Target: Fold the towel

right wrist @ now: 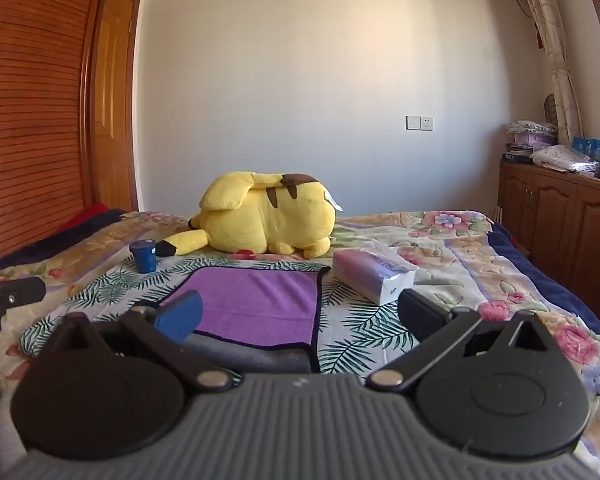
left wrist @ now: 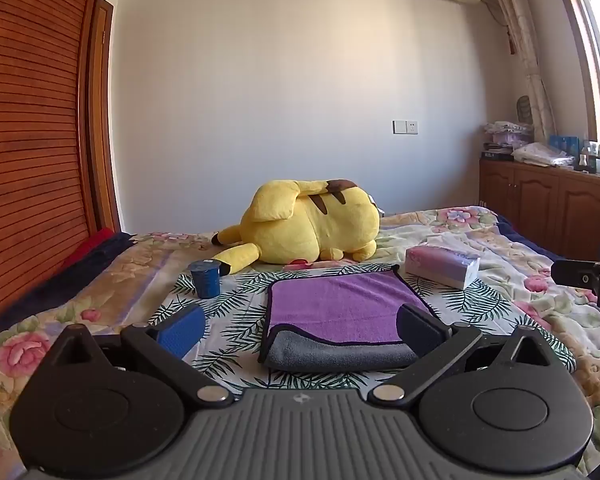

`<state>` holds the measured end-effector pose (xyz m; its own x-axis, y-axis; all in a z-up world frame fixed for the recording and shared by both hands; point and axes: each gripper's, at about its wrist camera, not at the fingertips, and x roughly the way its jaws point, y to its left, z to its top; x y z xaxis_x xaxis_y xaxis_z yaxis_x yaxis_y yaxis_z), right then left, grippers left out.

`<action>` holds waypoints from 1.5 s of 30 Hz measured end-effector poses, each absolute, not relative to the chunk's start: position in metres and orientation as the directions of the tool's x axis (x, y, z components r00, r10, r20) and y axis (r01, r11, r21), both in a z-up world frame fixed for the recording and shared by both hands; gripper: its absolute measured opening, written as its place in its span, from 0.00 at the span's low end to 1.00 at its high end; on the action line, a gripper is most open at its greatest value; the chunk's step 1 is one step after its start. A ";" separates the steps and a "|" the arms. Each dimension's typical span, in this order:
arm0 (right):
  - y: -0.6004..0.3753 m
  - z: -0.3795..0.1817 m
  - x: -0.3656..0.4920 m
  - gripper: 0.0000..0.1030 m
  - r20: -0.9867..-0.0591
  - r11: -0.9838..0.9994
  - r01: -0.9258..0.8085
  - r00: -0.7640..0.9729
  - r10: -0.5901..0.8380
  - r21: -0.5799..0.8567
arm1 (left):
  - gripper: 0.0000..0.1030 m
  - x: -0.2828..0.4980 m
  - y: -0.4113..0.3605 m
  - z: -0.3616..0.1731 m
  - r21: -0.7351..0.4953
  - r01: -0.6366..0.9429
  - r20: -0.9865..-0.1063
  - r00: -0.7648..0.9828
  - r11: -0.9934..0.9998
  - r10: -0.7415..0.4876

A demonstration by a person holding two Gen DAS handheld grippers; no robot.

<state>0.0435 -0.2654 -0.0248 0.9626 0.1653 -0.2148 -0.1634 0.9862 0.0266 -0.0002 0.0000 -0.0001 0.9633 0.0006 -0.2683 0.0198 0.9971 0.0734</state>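
Note:
A purple towel (left wrist: 340,304) with a grey underside and dark trim lies folded on the leaf-print cloth (left wrist: 228,312) on the bed. Its grey layer shows along the near edge. It also shows in the right wrist view (right wrist: 260,300). My left gripper (left wrist: 300,328) is open and empty, above the towel's near edge. My right gripper (right wrist: 296,316) is open and empty, over the towel's near right corner. Part of the right gripper shows at the right edge of the left wrist view (left wrist: 592,276).
A yellow plush toy (left wrist: 312,224) lies behind the towel. A blue cup (left wrist: 206,278) stands at the towel's left. A tissue pack (left wrist: 442,266) lies at its right. Wooden cabinets (left wrist: 548,200) line the right wall, a slatted wardrobe (left wrist: 28,140) the left.

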 end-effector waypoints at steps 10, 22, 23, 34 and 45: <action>-0.265 -0.024 0.042 1.00 -0.216 0.986 -0.165 0.962 0.166 0.025 | 0.84 0.000 0.000 0.000 0.073 0.020 -0.268 0.963 0.997 0.000; -0.266 -0.024 0.043 1.00 -0.217 0.986 -0.164 0.962 0.166 0.029 | 0.84 0.000 0.000 0.000 0.075 0.019 -0.267 0.964 0.997 0.001; -0.266 -0.024 0.043 1.00 -0.217 0.986 -0.164 0.962 0.166 0.029 | 0.84 0.000 0.000 0.000 0.075 0.019 -0.266 0.964 0.997 0.002; -0.266 -0.025 0.043 1.00 -0.214 0.986 -0.164 0.962 0.167 0.029 | 0.84 0.002 0.002 0.001 0.076 0.019 -0.265 0.964 0.997 0.002; -0.267 -0.025 0.044 1.00 -0.213 0.986 -0.164 0.963 0.166 0.029 | 0.84 0.002 0.001 0.000 0.077 0.018 -0.265 0.964 0.997 0.003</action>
